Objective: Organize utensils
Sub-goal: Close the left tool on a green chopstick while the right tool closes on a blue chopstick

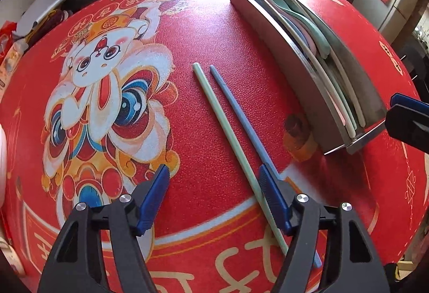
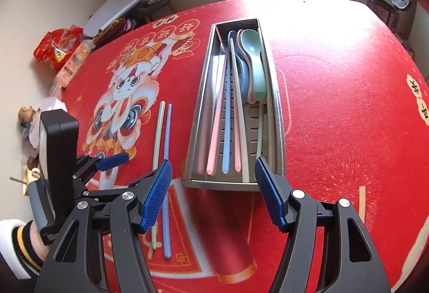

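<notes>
The desk (image 1: 214, 33) carries a red printed mat with a lion-dance cartoon. A steel tray (image 2: 277, 111) lies on the mat, long axis running away from the cameras. Inside it: a pink chopstick (image 2: 215, 132), a blue chopstick (image 2: 227, 132), a cream one beside them, and stacked spoons at the far end with a green spoon (image 2: 253, 52) on top.

Two loose chopsticks lie on the mat, left of the tray and apart from it, side by side and nearly parallel: a green stick (image 1: 228, 132) and a blue stick (image 1: 238, 111). Their near ends converge.

Left hand-held gripper (image 1: 214, 186): jaws spread, pointing steeply down at the mat. Its right finger (image 1: 273, 196) sits over the near part of the two sticks; the green stick passes along the inner face of that finger and the blue stick runs under it. Whether the pad touches either stick cannot be told. The left finger stands clear on bare mat.

Right hand-held gripper (image 2: 213, 177): jaws spread, nothing between them, positioned at the tray's near end. Its right fingertip overlaps the tray's near right corner in the right wrist view; contact cannot be told. A cuffed sleeve (image 2: 18, 244) holds the left unit
</notes>
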A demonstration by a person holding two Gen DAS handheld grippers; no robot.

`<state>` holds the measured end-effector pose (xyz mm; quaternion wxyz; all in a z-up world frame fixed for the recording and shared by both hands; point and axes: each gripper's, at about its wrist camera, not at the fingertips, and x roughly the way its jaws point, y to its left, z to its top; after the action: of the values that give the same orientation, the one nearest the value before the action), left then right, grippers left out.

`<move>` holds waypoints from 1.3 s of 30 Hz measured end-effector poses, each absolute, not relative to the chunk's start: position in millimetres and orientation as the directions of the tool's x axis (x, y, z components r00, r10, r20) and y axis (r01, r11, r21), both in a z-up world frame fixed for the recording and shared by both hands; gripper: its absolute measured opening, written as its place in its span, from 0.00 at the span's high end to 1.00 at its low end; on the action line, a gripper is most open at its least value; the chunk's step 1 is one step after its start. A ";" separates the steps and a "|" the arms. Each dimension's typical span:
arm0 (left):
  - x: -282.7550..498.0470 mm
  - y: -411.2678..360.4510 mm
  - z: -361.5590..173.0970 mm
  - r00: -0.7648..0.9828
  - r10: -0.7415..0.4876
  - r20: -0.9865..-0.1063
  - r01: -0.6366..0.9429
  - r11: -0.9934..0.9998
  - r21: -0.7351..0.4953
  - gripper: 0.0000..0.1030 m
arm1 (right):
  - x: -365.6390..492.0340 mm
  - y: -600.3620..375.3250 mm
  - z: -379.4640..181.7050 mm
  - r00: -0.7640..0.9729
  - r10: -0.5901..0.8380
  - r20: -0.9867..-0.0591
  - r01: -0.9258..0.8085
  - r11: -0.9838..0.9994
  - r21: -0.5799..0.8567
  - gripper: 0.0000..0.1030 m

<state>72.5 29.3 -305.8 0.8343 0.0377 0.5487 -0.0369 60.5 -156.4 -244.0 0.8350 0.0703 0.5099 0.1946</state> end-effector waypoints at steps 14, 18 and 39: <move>60.9 92.1 -299.7 0.414 -0.028 -0.910 0.013 1.000 -0.025 0.94 | 53.9 -119.2 -240.8 0.336 0.466 -0.819 -0.370 0.865 0.340 0.60; 49.8 120.8 -298.9 0.415 -0.019 -0.910 -0.054 0.997 -0.046 0.94 | 52.9 -91.1 -251.3 0.259 0.479 -0.839 -0.411 0.840 0.354 0.69; 18.8 159.2 -299.9 0.427 -0.124 -0.896 -0.056 0.985 -0.163 0.94 | 58.0 -28.5 -295.4 0.207 0.181 -0.962 -0.408 0.909 0.083 0.92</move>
<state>18.8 159.2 -299.9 0.8406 -0.0842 0.5348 -0.0204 58.0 -28.5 -295.4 0.7709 -0.0946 0.6003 0.1909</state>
